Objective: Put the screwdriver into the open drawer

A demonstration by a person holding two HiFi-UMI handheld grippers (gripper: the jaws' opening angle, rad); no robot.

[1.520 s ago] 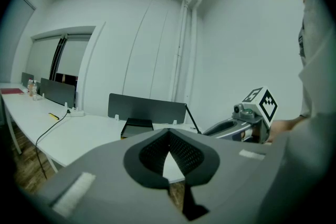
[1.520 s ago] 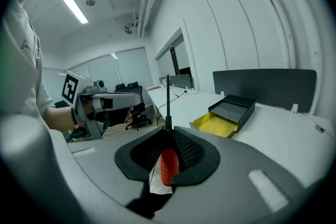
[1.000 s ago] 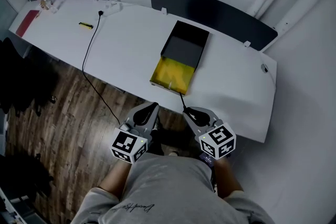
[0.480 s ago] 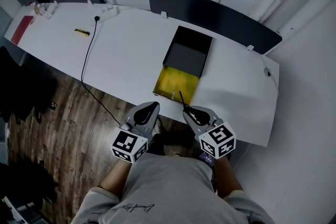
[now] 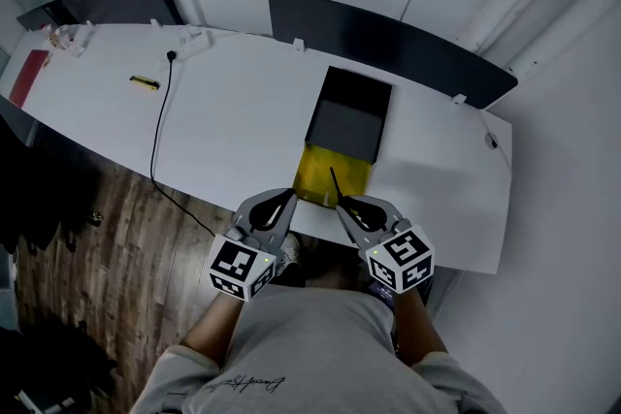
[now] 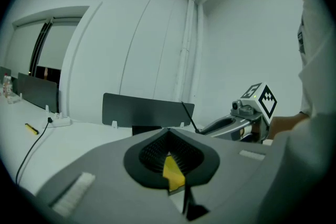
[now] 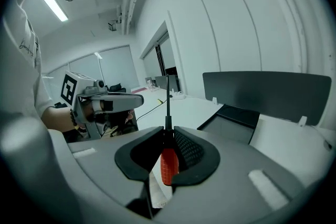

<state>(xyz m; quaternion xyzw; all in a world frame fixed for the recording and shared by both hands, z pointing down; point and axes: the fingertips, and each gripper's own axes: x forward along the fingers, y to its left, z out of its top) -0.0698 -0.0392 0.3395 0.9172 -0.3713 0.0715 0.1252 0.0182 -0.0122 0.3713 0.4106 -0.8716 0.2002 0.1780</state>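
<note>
1. Surface (image 5: 233,111): long and white, running across the head view from 9 o'clock toward 4 o'clock above a wooden floor (image 5: 107,257).
2. Panel (image 5: 388,34): dark, standing upright along the surface's far edge, at 12 o'clock of the box.
3. Person (image 5: 301,344): a grey shirt is filling the 6 o'clock edge. Both forearms are reaching forward side by side, holding the two grippers level at the surface's near edge.
4. Box (image 5: 349,111): black, sitting mid-surface with its long side pointing toward 12 o'clock.
5. Drawer (image 5: 315,175): yellow, standing open out of the box's 6 o'clock end and reaching the surface's near edge.
6. Left gripper (image 5: 281,201): hovering at 7 o'clock of the drawer and pointing toward 1 o'clock. Its fingers are pressing together tip to tip with nothing gripped, and a yellow patch is showing through the opening behind the tips.
7. Right gripper (image 5: 347,206): hovering at 5 o'clock of the drawer and pointing toward 11 o'clock. Its fingers are clenching the screwdriver's red handle.
8. Screwdriver (image 7: 169,165): its thin dark shaft (image 5: 335,184) is sticking out past the fingertips and crossing over the drawer's near right part. It is being held in the air, not yet lying in the drawer.
9. Cable (image 5: 155,126): black, trailing across the surface and off its near edge at 8 o'clock.
10. Tool (image 5: 145,83): small, yellow and black, lying at 10 o'clock, well apart from the box.
</note>
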